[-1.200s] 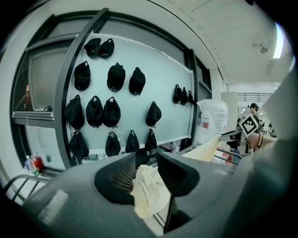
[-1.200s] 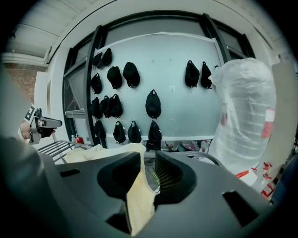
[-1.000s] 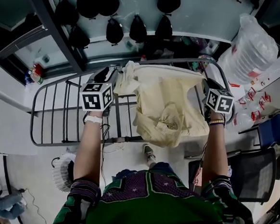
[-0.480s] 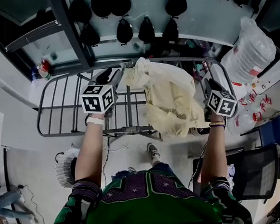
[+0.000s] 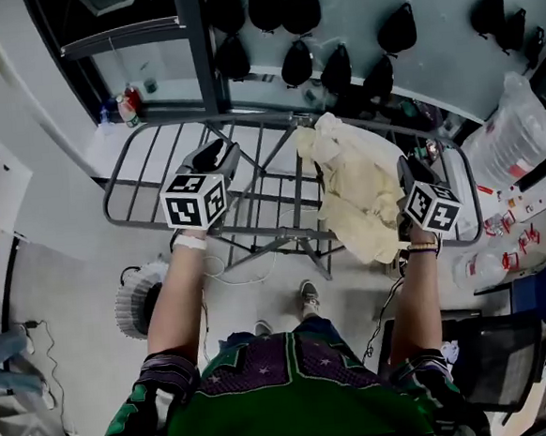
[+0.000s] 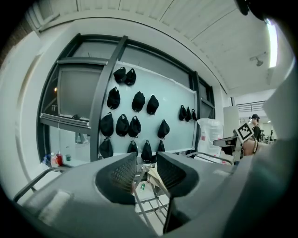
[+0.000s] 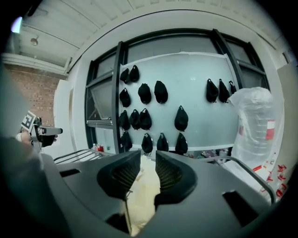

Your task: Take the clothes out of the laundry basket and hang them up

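1. Our right claw (image 7: 148, 172) is closed part way on the cream cloth (image 5: 353, 182). The cloth fills the gap between its jaws.
2. Our left claw (image 6: 146, 169) is part way open and holds nothing. Through its gap we see only the drying rack (image 5: 246, 118).
3. The cloth lies bunched over the right part of the rack. Its long side runs from the far rail down toward us.
4. The cloth is to the right of the left claw and well apart from it. The right hand is nearer.
5. Folds hide the cloth's corners. The white round thing on the floor (image 5: 135, 313) may be the basket, but we cannot tell.
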A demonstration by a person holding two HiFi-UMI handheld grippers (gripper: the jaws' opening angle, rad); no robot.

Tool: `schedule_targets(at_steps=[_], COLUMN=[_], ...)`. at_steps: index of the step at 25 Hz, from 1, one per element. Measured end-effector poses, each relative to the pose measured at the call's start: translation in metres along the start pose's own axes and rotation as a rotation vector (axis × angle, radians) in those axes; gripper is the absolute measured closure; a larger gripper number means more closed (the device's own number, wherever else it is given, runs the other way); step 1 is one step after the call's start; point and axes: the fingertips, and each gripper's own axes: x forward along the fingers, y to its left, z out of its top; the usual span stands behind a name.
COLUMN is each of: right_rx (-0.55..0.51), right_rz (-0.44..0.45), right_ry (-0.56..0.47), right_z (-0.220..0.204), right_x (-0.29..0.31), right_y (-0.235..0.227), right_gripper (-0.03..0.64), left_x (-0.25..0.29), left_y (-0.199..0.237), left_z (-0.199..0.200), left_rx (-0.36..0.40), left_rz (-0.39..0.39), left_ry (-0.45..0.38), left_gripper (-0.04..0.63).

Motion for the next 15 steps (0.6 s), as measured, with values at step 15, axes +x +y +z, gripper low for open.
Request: schedule_targets(at_steps=[15], right_rx=[-0.088], right_rz=[0.337], right_ry=[-0.051], right_z=[0.030], right_x=[0.025], right_y=[0.178], right_gripper=[0.532], left_x=[-0.174], left_y=[0.078], left_z=[-0.011], left_rx=[-0.037], left_rz=[0.309], left_ry=[-0.054], left_gripper=[0.449])
